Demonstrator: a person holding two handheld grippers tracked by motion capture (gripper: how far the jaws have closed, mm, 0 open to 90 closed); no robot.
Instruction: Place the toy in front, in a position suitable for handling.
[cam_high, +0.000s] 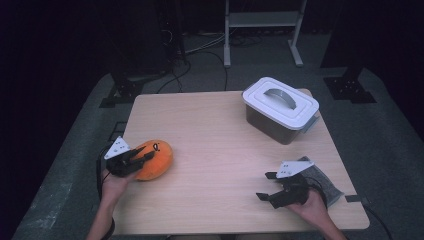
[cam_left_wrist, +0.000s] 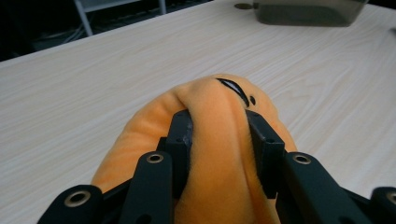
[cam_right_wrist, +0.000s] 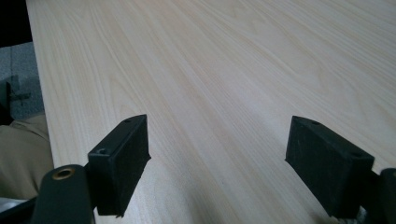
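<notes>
The left gripper (cam_high: 141, 155) was clamped on the orange plush toy (cam_high: 156, 159), its two black pads (cam_left_wrist: 181, 135) pressed into the soft fabric so that a ridge of plush bulged up between them; in the left gripper view the toy's (cam_left_wrist: 219, 140) dark stitched mark lay just beyond the jaw tips. The toy rested on the wooden table (cam_high: 215, 145) near its left edge, with the gripper coming at it from the person's side and the left hand (cam_high: 114, 186) behind it. The right gripper (cam_high: 266, 186) hovered over the near right part of the table with its jaws spread wide and nothing between them; the right gripper view showed its pads (cam_right_wrist: 122, 163) well apart above bare wood grain (cam_right_wrist: 219, 93). The right hand (cam_high: 314, 202) held it just beside a grey speckled pouch (cam_high: 322, 182) that lay at the table's right edge. Farther back on the right stood a dark storage box with a white lid (cam_high: 280, 104) and a grey handle, well apart from the toy. Beyond the table, a white metal frame (cam_high: 262, 22) stood on the dark floor.
</notes>
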